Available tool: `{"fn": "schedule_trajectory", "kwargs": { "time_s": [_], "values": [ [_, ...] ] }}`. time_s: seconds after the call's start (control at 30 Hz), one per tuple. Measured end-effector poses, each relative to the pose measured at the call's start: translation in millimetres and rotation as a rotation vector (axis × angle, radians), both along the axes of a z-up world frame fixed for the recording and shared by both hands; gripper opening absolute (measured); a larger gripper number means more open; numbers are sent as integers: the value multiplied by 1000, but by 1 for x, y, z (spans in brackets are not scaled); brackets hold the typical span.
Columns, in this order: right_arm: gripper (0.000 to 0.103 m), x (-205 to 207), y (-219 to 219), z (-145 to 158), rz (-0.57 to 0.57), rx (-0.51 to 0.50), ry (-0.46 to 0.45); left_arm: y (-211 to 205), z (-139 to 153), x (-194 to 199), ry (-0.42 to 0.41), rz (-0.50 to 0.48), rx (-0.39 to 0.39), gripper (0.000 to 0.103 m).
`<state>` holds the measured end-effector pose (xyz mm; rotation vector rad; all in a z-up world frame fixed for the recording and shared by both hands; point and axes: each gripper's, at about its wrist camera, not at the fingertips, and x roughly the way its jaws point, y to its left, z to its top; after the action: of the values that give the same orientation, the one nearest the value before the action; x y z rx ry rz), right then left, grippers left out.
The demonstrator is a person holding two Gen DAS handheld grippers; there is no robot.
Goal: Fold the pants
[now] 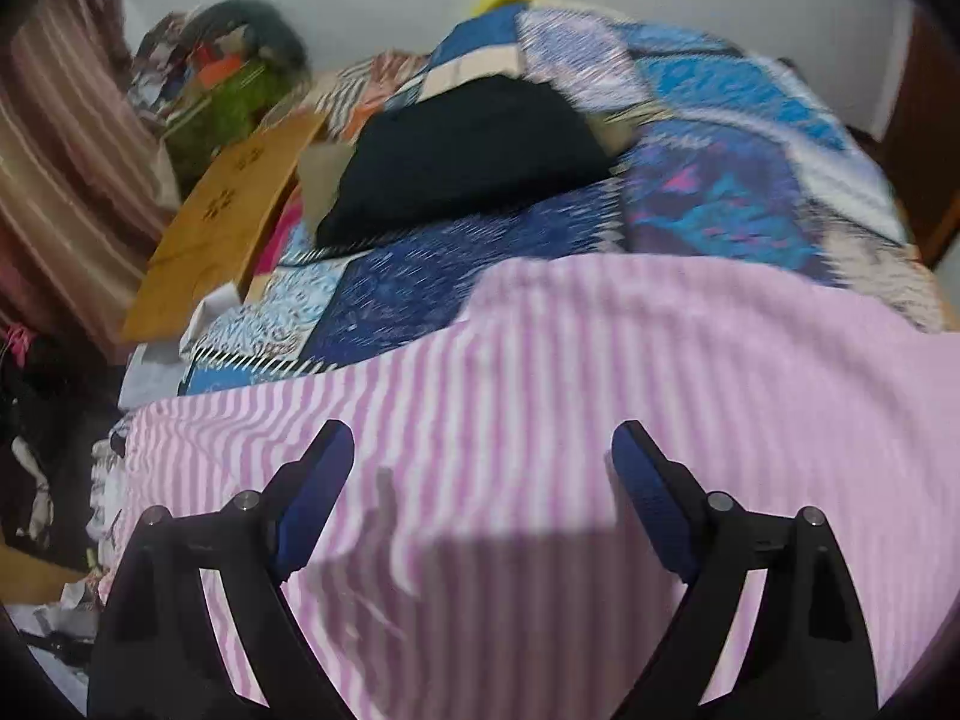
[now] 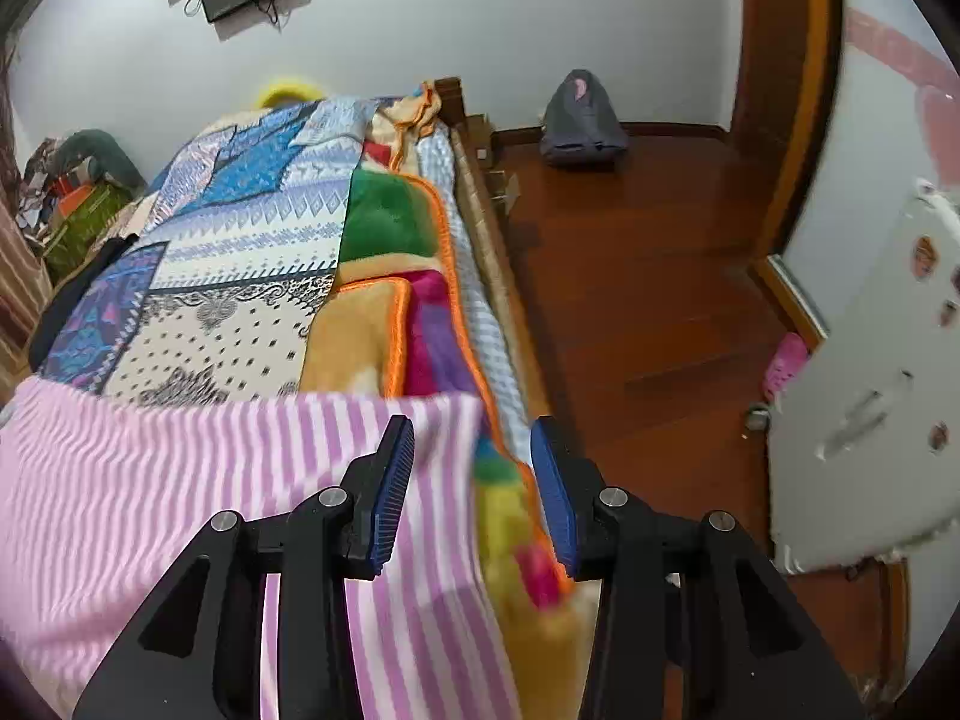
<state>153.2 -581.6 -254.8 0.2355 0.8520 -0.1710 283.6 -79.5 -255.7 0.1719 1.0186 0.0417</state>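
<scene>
The pink-and-white striped pants (image 1: 600, 372) lie spread flat across the near end of the bed. My left gripper (image 1: 481, 438) hovers just above them with its blue pads wide apart and nothing between them; its shadow falls on the cloth. In the right wrist view the pants (image 2: 150, 468) end at a straight right edge near the bed's side. My right gripper (image 2: 473, 426) hangs over that edge, jaws partly apart. Its pads (image 2: 390, 486) do not press on the cloth, which lies below them.
A patchwork quilt (image 2: 240, 240) covers the bed, with a bright fleece blanket (image 2: 384, 324) along its right side. A folded black garment (image 1: 468, 162) lies farther up. A wooden board (image 1: 228, 222) and clutter stand left. Wooden floor (image 2: 648, 276), a grey bag (image 2: 582, 120), a white panel (image 2: 870, 390) right.
</scene>
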Motion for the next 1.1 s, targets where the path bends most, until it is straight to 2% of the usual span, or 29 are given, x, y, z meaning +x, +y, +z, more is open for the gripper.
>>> {"fn": "schedule_trajectory", "kwargs": {
  "time_s": [0.13,0.23,0.4,0.53,0.6,0.63,0.73,0.77,0.97,1.1],
  "values": [
    [42,-46,4,2,-24,48,8,-28,17,-24,-28,-88,-35,89],
    [43,-73,16,-17,-30,48,64,-51,20,-37,-23,-148,-42,89],
    [43,-91,20,-47,-63,169,96,-78,8,-50,23,-198,-52,89],
    [43,-92,21,-62,-73,219,87,-87,-14,-52,88,-196,-69,89],
    [43,-88,22,-67,-66,249,87,-86,-21,-54,83,-172,-87,91],
    [39,-87,21,-68,-63,258,79,-85,-22,-54,80,-162,-99,92],
    [11,-89,24,-64,-50,238,51,-77,-27,-49,107,-126,-156,95],
    [8,-91,24,-63,-51,221,46,-74,-27,-48,113,-119,-168,96],
    [4,-104,28,-49,-38,94,3,-78,-26,-49,100,-140,-123,97],
    [4,-107,19,-44,-46,50,23,-77,-26,-47,91,-143,-97,100]
  ]
}}
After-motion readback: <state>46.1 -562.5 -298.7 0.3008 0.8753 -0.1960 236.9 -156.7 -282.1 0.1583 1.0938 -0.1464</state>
